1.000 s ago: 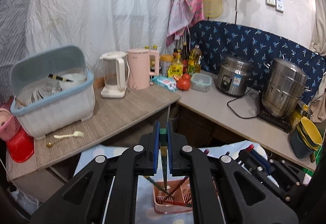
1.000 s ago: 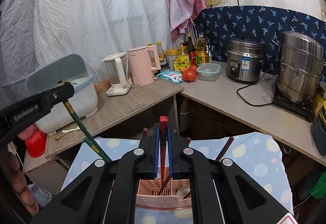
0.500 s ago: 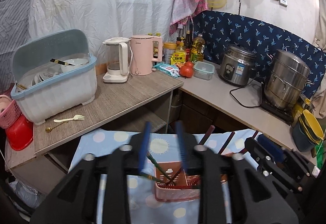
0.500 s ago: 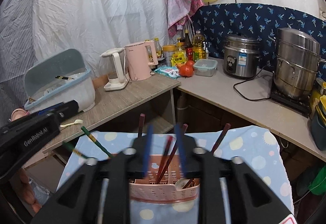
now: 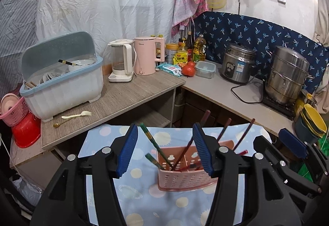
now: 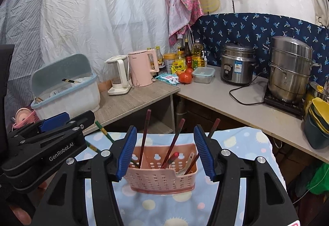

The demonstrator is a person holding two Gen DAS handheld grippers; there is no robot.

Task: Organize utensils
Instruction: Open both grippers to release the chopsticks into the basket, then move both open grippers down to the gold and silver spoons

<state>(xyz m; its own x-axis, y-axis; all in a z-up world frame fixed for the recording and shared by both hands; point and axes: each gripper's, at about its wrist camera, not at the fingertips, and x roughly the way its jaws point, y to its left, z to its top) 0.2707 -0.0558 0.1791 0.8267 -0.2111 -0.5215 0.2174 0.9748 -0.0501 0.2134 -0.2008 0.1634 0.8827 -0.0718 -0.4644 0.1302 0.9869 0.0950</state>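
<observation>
A pink perforated utensil basket [image 5: 181, 181] [image 6: 162, 178] stands on a blue dotted tablecloth [image 5: 144, 201] [image 6: 246, 143]. It holds several dark red chopsticks [image 6: 144, 139], green chopsticks [image 5: 153, 141] and a pale spoon [image 6: 188, 162]. My left gripper [image 5: 165, 151] is open and empty, just in front of the basket; it also shows in the right wrist view [image 6: 67, 121]. My right gripper [image 6: 165, 151] is open and empty, with the basket between its fingers in view; it also shows in the left wrist view [image 5: 292, 141].
A wooden counter [image 5: 127, 98] behind carries a white fork [image 5: 77, 115], a gold spoon [image 5: 59, 123], a dish rack bin [image 5: 63, 82] and two kettles [image 5: 133, 59]. The grey counter [image 5: 236, 100] has a rice cooker [image 5: 238, 65] and steamer pot [image 5: 287, 74].
Both grippers opened. The left let go of a green chopstick and the right let go of a red one; both now stand in the basket. Both grippers drew back a little.
</observation>
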